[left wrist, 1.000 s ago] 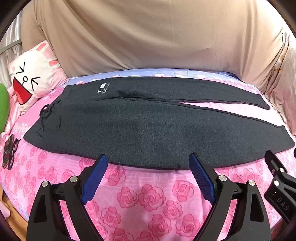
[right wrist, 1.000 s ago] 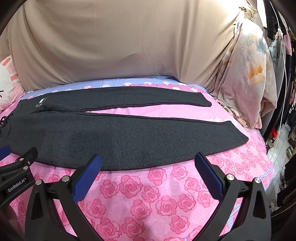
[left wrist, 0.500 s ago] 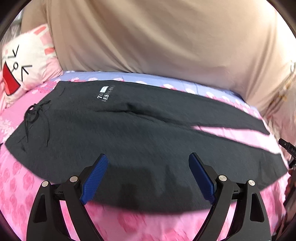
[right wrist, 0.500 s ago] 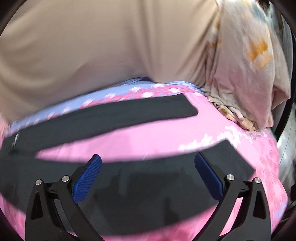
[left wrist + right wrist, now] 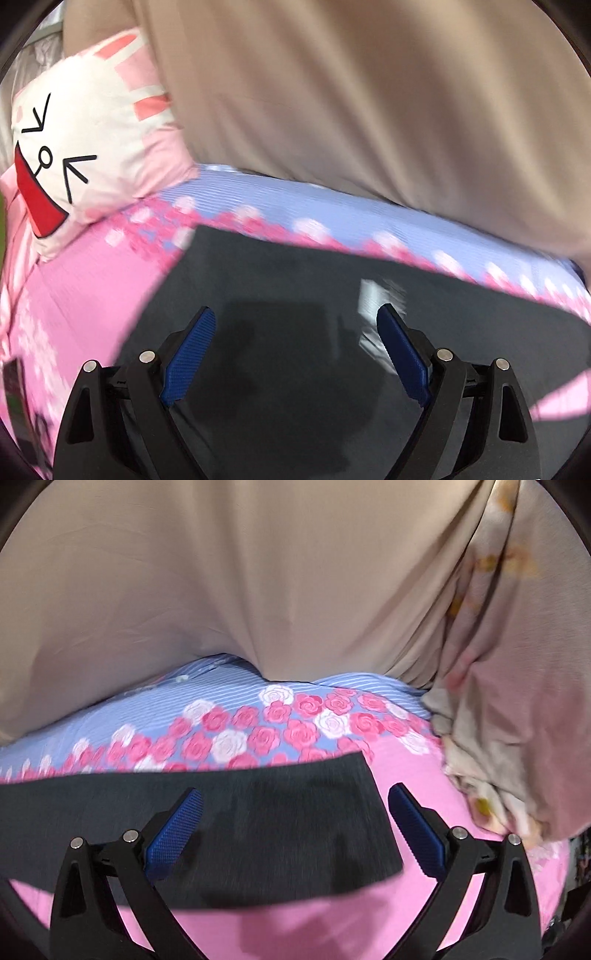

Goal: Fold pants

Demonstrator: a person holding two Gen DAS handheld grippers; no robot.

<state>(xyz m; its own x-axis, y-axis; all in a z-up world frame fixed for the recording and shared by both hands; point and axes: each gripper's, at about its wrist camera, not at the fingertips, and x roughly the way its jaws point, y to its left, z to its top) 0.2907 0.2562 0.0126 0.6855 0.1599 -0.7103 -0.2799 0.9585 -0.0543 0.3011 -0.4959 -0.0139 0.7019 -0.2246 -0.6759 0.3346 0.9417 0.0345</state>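
Dark grey pants (image 5: pixel 295 295) lie flat on the pink rose bedsheet (image 5: pixel 85 280). In the left wrist view my left gripper (image 5: pixel 295 350) is open just above the far waistband corner, beside the white printed logo (image 5: pixel 376 299). In the right wrist view my right gripper (image 5: pixel 295 830) is open just above the cuff end of the far pant leg (image 5: pixel 295 812), whose end edge lies by the right finger (image 5: pixel 417 830). Both grippers hold nothing.
A beige cover (image 5: pixel 258 590) rises behind the bed. A cartoon-face pillow (image 5: pixel 74 147) sits at the left head end. A floral blanket (image 5: pixel 498 701) hangs at the right. The sheet's far strip is blue with roses (image 5: pixel 258 731).
Both grippers have moved forward over the pants from the near bed edge, the left to the far waistband corner, the right to the far leg's cuff. Both stay open.
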